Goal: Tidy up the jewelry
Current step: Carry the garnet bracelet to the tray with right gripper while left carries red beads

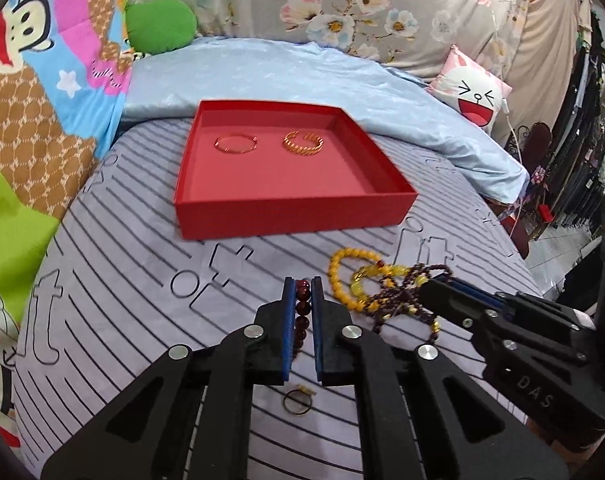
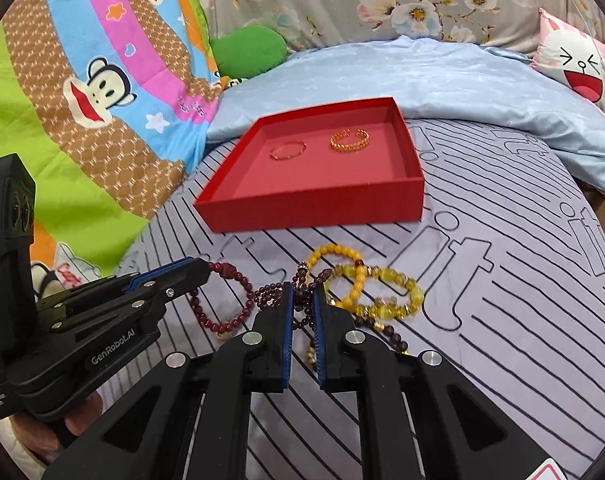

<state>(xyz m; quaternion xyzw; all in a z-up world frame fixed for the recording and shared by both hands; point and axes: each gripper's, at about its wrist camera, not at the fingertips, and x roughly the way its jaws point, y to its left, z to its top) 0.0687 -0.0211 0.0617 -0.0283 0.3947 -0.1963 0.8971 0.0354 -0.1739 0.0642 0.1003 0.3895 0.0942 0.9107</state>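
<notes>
- Far left, a cartoon quilt (image 2: 82, 92) is banked against the striped sheet (image 1: 114, 264); sideways room is cut off there.
- The left gripper (image 1: 302, 292) is seen clenched on the red bead bracelet (image 2: 222, 300), whose beads sit between the blue pads. From the right wrist view the loop still lies on the sheet, so a lift seems not yet made.
- A thin ring (image 1: 296, 400) lies near, under that gripper; it could be knocked or pressed into the soft sheet if the tongs dip.
- The red tray (image 1: 294, 212) stands far centre, with a thin bangle (image 1: 235, 143) at left and a gold cuff (image 1: 303, 142) at right, apart. Its near half is bare, so room for dropping is judged ample; its near wall must be cleared.
- The right gripper (image 2: 303, 304) is closed on the dark bead strand (image 2: 302, 294), which is tangled with the yellow bracelets (image 2: 366, 288). Snagging is the likely fault: the yellow loops may be dragged up and dropped short of the tray.
- At right, open striped sheet is left, bounded far by a blue blanket (image 2: 462, 76).
</notes>
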